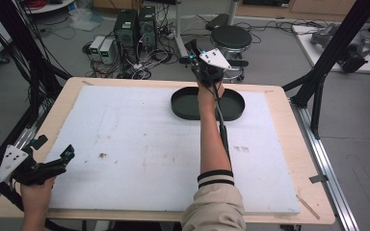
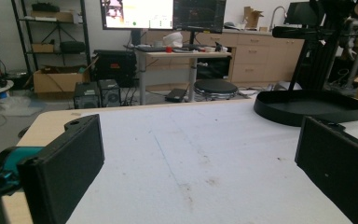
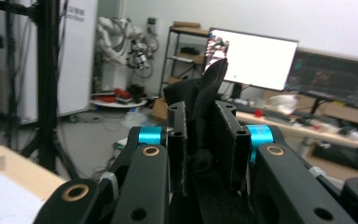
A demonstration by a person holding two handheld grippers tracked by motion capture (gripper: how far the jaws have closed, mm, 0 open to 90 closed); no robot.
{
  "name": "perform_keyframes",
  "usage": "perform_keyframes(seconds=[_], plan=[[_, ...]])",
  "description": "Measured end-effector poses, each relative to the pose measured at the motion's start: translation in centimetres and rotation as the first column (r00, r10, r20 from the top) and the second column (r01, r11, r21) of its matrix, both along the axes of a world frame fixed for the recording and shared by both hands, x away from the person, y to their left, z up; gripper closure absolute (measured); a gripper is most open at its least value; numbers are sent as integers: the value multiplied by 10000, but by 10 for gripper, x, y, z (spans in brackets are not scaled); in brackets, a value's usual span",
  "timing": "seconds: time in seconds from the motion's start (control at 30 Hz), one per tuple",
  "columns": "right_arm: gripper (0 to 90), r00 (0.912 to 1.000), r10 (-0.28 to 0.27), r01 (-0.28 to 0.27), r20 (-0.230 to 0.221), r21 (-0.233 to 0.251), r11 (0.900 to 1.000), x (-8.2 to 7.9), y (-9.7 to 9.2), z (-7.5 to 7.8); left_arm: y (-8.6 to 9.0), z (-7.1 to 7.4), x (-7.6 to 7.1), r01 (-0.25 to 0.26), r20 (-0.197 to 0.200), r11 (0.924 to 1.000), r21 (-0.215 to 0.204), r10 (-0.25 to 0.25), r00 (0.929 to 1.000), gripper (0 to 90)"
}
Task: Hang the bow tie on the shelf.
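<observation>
Black felt-like fabric sits pinched in the right gripper; left gripper spread above white foam board

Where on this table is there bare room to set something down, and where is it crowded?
Most of the white mat is bare: the whole stretch between the left tool at the near left edge and the black tray at the far side. Crowded spot: the tray, where the right forearm and right tool reach over it.
</observation>
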State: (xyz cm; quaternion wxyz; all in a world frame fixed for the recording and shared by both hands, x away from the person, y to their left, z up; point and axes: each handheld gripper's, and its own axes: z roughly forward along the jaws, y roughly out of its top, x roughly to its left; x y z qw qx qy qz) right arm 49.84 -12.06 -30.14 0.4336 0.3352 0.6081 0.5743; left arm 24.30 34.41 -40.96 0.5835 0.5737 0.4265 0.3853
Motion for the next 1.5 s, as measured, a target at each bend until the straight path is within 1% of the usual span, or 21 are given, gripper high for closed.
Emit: perform_keyframes(seconds=[0.07,0.1,0.13,0.17,0.2,0.27,0.37,0.4,0.43,0.53,0.67,0.87,1.1,1.13,1.17,1.2,1.37,1.4,1.43,1.47,1.5], plan=[[756,9992,379,-375,-154,248,9990,2,0,-4,1,0,0,-19,-9,10000,27,19,10000,17],[756,9992,379,-375,-154,248,9990,2,0,-4,2,-1,0,-36,-11,10000,-19,36,10000,17],[755,9975,684,-674,-203,458,9967,4,0,-7,3,-1,1,-56,-19,10000,-15,56,10000,17],[755,9975,684,-674,-203,458,9967,4,0,-7,3,-1,1,-56,-19,10000,-15,56,10000,17],[754,9950,940,-914,-339,691,9934,4,0,-10,3,-1,1,-86,-28,10000,-24,86,10000,17],[753,9935,1053,-1017,-437,771,9918,5,-1,-12,4,-1,0,-98,-27,9999,-59,97,9999,17],[746,9856,1353,-1253,-1010,994,9871,9,-6,-22,5,-1,0,-111,2,9999,-103,111,9999,17],[746,9856,1353,-1253,-1010,994,9871,9,-6,-22,5,-1,0,-121,1,9999,-91,121,9999,17],[744,9809,1440,-1316,-1311,985,9864,11,-8,-26,5,-1,-1,-120,-4,9999,-100,120,9999,17],[738,9769,1636,-1529,-1373,849,9846,10,-7,-27,5,-1,-1,-103,-17,9999,-99,102,9999,17],[733,9762,1696,-1633,-1354,561,9850,9,-5,-26,6,-1,0,-112,-18,9999,-106,112,9999,17],[732,9734,1678,-1602,-1558,602,9852,11,-8,-28,5,-1,-1,-106,-21,9999,-105,106,9999,17],[714,9760,1714,-1636,-1345,675,9842,7,-12,-22,5,-1,0,-100,-12,9999,-110,100,9999,17],[686,9760,1741,-1658,-1310,718,9835,6,-13,-20,5,-1,0,-86,-26,9999,-82,86,10000,17],[686,9760,1741,-1658,-1310,718,9835,6,-13,-20,5,-1,0,-74,-26,9999,-82,74,10000,17],[649,9757,1755,-1670,-1313,732,9832,5,-13,-19,4,-1,0,-72,-33,9999,-75,72,10000,17],[356,9758,1624,-1491,-1467,971,9840,-4,-15,-9,4,-1,0,-59,-24,9999,-96,59,10000,17],[267,9760,1621,-1477,-1456,1050,9834,-10,-18,-5,4,-1,0,-46,-20,9999,-104,46,10000,17],[267,9760,1621,-1477,-1456,1050,9834,-10,-18,-5,4,-1,-1,-44,-24,9999,-106,44,10000,17],[193,9787,1604,-1437,-1285,1305,9810,-22,-23,-2,4,0,-1,-29,-38,9999,-118,28,10000,17],[171,9765,1684,-1492,-1346,1418,9786,-26,-26,-1,4,0,-1,-7,-55,9999,-126,6,10000,17]])
